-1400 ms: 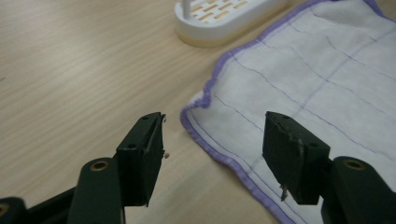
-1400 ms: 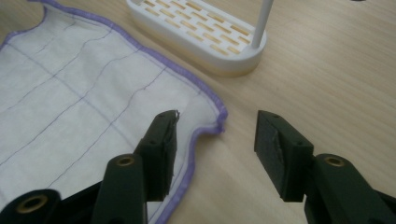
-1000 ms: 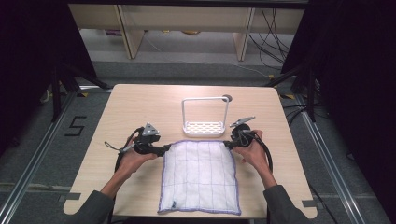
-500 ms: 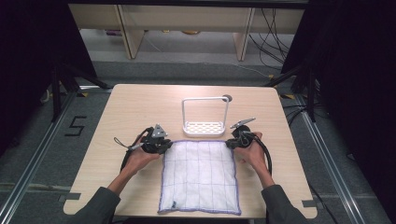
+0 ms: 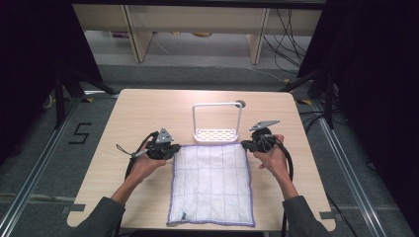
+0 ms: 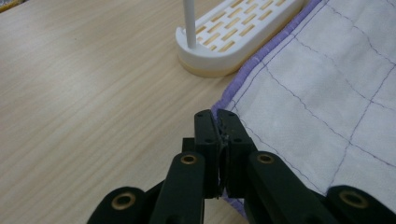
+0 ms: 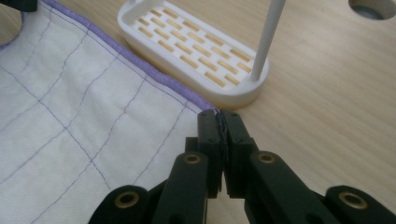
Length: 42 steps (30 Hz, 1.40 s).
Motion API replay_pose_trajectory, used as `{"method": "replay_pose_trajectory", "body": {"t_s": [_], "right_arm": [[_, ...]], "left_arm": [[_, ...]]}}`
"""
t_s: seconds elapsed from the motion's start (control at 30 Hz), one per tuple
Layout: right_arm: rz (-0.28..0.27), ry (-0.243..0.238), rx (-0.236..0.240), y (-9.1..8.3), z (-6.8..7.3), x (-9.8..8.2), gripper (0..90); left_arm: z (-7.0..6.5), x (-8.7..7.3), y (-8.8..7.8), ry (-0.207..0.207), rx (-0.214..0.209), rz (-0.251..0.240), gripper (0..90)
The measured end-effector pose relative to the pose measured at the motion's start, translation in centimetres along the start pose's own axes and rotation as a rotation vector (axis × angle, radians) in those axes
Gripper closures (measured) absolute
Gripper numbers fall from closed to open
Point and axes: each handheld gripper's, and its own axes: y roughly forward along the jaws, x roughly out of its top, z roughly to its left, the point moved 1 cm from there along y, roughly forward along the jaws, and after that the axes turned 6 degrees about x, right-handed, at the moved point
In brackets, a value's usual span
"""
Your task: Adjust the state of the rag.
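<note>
Where the high view looks down on the pale wooden table (image 5: 128, 113), a white quilted cloth (image 5: 211, 185) with purple stitching and a purple hem lies flat on the near half, its far edge just beside the base of a white rack (image 5: 217, 123) with a tall hoop handle. The left gripper (image 5: 170, 149) sits at the cloth's far left corner and the right gripper (image 5: 245, 144) at its far right corner, each held in a hand whose sleeved forearm comes up from the bottom edge; a round hole (image 5: 240, 104) shows in the table behind the rack. In the left gripper view, the two black jaws have just been closing and are now pressed together on the purple-hemmed corner of the cloth (image 6: 327, 79), a sliver of fabric pinched between them, with the slotted base of the rack (image 6: 238, 35) close ahead and its thin white post rising from it. In the right gripper view, the jaws have likewise just been closing and now pinch the other far corner of the cloth (image 7: 79, 135), right beside the rounded end of the rack (image 7: 187, 46) base; the round hole (image 7: 373, 8) sits at the top right corner.
</note>
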Motion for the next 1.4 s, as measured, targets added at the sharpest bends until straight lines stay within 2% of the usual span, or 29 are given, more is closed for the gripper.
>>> {"method": "replay_pose_trajectory", "body": {"t_s": [0.03, 0.07, 0.13, 0.17, 0.27, 0.33, 0.37, 0.43, 0.47, 0.53, 0.57, 0.6, 0.63, 0.67, 0.7, 0.73, 0.83, 0.87, 0.9, 0.93, 1.03, 1.17, 1.2, 1.23, 1.27, 1.3, 1.33, 1.37, 1.4], "right_arm": [[-0.013, 0.009, 0.002, -0.2, 0.1, 0.1, 88.1], [-0.039, -0.005, -0.014, -0.3, 0.1, 0.2, 88.0], [-0.028, 0.005, -0.003, -0.8, 0.4, 0.4, 88.0], [-0.043, -0.016, -0.006, -1.3, 0.4, 0.7, 88.0], [-0.057, -0.009, 0.000, -1.7, 0.7, 1.0, 88.1], [-0.051, -0.026, -0.001, -2.3, 1.0, 1.3, 88.1], [-0.073, -0.047, 0.000, -2.7, 1.1, 1.5, 88.1], [-0.071, -0.054, 0.000, -3.1, 1.0, 1.7, 88.1], [-0.074, -0.076, -0.001, -3.5, 0.9, 1.9, 88.0], [-0.089, -0.066, 0.008, -4.2, 1.1, 2.2, 88.1], [-0.104, -0.100, 0.001, -4.8, 1.2, 2.2, 88.1], [-0.104, -0.100, 0.001, -4.8, 1.2, 2.2, 88.1], [-0.106, -0.097, 0.009, -5.2, 1.8, 1.9, 88.0], [-0.106, -0.097, 0.009, -5.2, 1.8, 1.9, 88.0], [-0.101, -0.099, 0.011, -5.4, 2.1, 1.6, 88.0], [-0.111, -0.125, 0.013, -5.6, 2.5, 1.2, 88.0], [-0.128, -0.152, 0.046, -6.6, 4.0, -0.4, 88.0], [-0.128, -0.152, 0.046, -6.6, 4.0, -0.4, 88.0], [-0.134, -0.159, 0.058, -7.1, 4.7, -1.2, 88.0], [-0.128, -0.153, 0.052, -7.4, 5.0, -1.6, 88.0], [-0.126, -0.186, 0.071, -7.6, 5.8, -2.7, 87.9], [-0.113, -0.177, 0.088, -7.9, 6.8, -4.0, 87.9], [-0.102, -0.192, 0.107, -7.9, 7.3, -4.8, 87.9], [-0.102, -0.192, 0.107, -7.9, 7.3, -4.8, 87.9], [-0.100, -0.202, 0.106, -7.8, 7.8, -5.7, 87.9], [-0.100, -0.202, 0.106, -7.8, 7.8, -5.7, 87.9], [-0.091, -0.187, 0.109, -7.7, 8.0, -6.1, 87.8], [-0.084, -0.194, 0.122, -7.5, 8.2, -6.6, 87.8], [-0.064, -0.171, 0.126, -7.3, 8.4, -7.1, 87.7]], "left_arm": [[0.1, 0.1, -0.3, 0.008, 0.002, -0.003, 86.8], [0.1, 0.3, -0.4, -0.011, 0.003, -0.024, 86.8], [0.1, 0.4, -0.6, -0.007, -0.001, -0.027, 86.8], [0.2, 0.8, -1.0, -0.001, -0.001, -0.034, 86.9], [0.2, 1.5, -1.4, 0.010, 0.000, -0.051, 86.8], [0.4, 2.0, -1.8, 0.013, 0.005, -0.062, 86.8], [0.6, 2.4, -2.1, 0.011, 0.006, -0.064, 86.7], [0.8, 2.9, -2.6, -0.004, 0.011, -0.091, 86.7], [0.9, 3.1, -2.8, -0.003, 0.010, -0.095, 86.8], [0.5, 3.3, -3.2, -0.011, 0.013, -0.114, 86.8], [0.4, 3.3, -3.6, 0.008, 0.007, -0.110, 86.8], [0.2, 3.2, -3.8, -0.002, -0.001, -0.122, 86.8], [-0.4, 2.9, -4.5, -0.005, -0.018, -0.144, 86.8], [-0.4, 2.9, -4.5, -0.005, -0.018, -0.144, 86.8], [-0.8, 2.7, -5.0, 0.011, -0.024, -0.148, 86.8], [-1.1, 2.5, -5.3, 0.022, -0.026, -0.145, 86.8], [-2.4, 1.3, -6.7, 0.057, -0.046, -0.144, 86.7], [-2.4, 1.3, -6.7, 0.057, -0.046, -0.144, 86.7], [-3.0, 0.5, -7.4, 0.063, -0.060, -0.146, 86.7], [-3.0, 0.5, -7.4, 0.063, -0.060, -0.146, 86.6], [-4.0, -0.9, -8.4, 0.069, -0.072, -0.141, 86.6], [-4.9, -2.1, -9.0, 0.072, -0.089, -0.139, 86.6], [-5.2, -2.5, -9.1, 0.076, -0.098, -0.140, 86.4], [-5.5, -2.8, -9.3, 0.084, -0.098, -0.134, 86.4], [-6.2, -3.4, -9.3, 0.084, -0.111, -0.133, 86.2], [-6.2, -3.4, -9.3, 0.084, -0.111, -0.133, 86.2], [-6.4, -3.7, -9.3, 0.087, -0.125, -0.124, 86.2], [-6.7, -4.0, -9.3, 0.088, -0.125, -0.126, 86.1], [-6.8, -4.2, -9.3, 0.095, -0.136, -0.108, 86.1]]}}
